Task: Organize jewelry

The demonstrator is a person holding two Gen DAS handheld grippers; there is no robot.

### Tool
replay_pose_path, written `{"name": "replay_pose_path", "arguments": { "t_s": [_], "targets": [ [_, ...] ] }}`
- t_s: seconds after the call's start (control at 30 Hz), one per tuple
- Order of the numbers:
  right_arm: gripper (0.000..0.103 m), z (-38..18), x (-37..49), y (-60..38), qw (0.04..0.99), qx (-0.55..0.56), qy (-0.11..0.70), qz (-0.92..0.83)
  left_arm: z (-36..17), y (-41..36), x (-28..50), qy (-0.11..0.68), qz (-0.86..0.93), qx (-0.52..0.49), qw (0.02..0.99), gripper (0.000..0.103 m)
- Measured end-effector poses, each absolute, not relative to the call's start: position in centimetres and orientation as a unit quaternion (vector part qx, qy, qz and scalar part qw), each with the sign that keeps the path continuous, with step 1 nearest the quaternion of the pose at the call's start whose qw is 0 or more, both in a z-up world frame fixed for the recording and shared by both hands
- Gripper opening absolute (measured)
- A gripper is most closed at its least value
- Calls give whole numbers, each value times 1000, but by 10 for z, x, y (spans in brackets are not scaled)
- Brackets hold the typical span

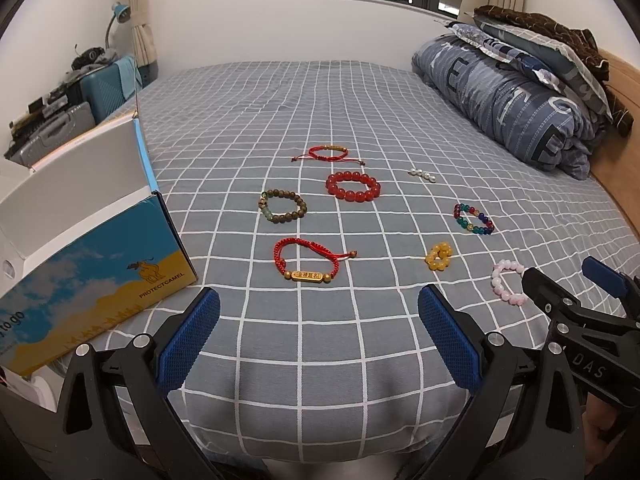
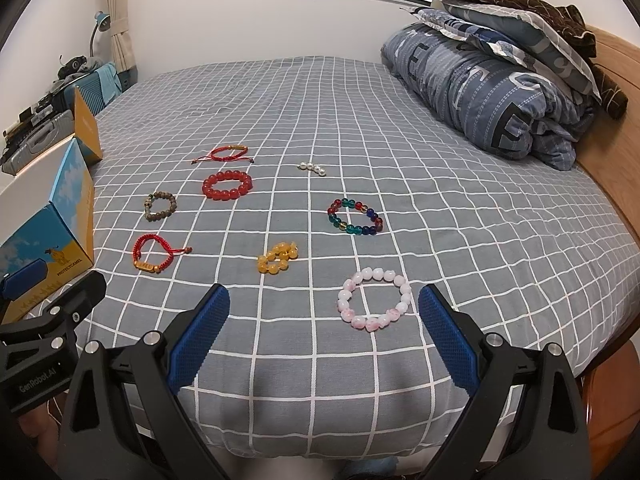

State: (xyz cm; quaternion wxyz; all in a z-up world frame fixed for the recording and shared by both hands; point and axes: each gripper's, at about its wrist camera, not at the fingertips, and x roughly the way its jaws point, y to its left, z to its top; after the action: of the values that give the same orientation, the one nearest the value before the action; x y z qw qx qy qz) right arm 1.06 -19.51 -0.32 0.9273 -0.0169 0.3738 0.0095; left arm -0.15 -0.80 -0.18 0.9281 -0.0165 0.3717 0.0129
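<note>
Nearest the lens, the left gripper (image 1: 319, 338) and right gripper (image 2: 324, 336) hover with jaws apart and empty over the checked bedsheet (image 1: 320, 360), so sorting has seemingly not begun; the next move likely means closing on the pink bead bracelet (image 2: 375, 299) just ahead of the right one and carrying it to the open box (image 1: 86, 216) at left.

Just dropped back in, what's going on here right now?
Nothing is picked up yet. Both the left gripper and the right gripper are open and empty above the near edge of the bed. The bracelets lie spread out on the sheet; the pink bead bracelet is nearest the right gripper. An open box sits to the left.
</note>
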Motion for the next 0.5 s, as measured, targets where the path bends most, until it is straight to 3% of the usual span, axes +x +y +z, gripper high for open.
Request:
{"name": "replay_pose_path", "arguments": {
  "t_s": [0.5],
  "targets": [
    [92,-3,10,-195,928,-16,372,9,-1,-11,-2,368,17,-6,930,97]
  ]
}}
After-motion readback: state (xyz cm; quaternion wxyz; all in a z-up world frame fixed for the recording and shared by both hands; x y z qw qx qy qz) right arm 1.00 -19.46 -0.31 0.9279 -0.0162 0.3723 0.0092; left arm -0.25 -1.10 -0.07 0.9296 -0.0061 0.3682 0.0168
